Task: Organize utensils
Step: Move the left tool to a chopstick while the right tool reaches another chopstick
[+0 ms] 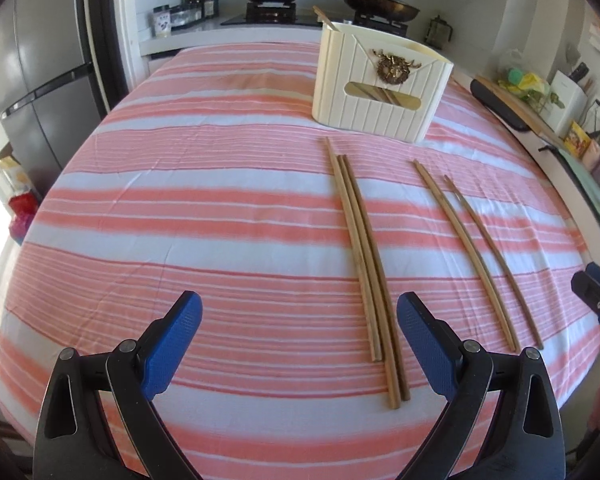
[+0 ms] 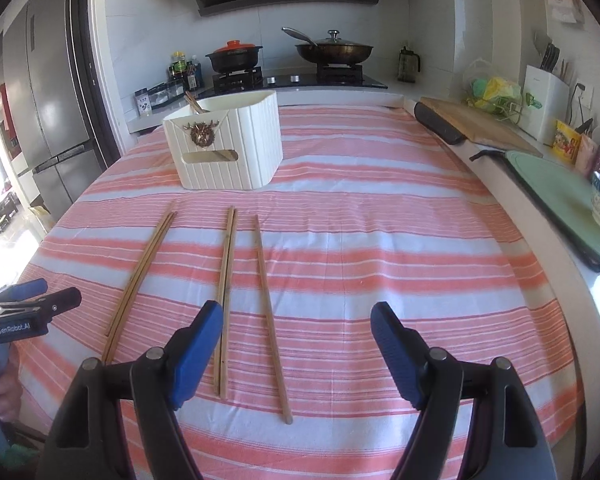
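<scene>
Chopsticks (image 2: pixel 226 300) lie unobstructed before cream holder (image 2: pixel 224 144); both grippers (image 1: pixel 300 344) (image 2: pixel 296 348) gape, empty.

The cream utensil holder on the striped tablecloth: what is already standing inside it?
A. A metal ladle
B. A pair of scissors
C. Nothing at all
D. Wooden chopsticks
D. Wooden chopstick tips stick up above the rim of the cream utensil holder, and more wood shows through the slot in its front, while other chopsticks lie loose on the striped tablecloth.
</scene>
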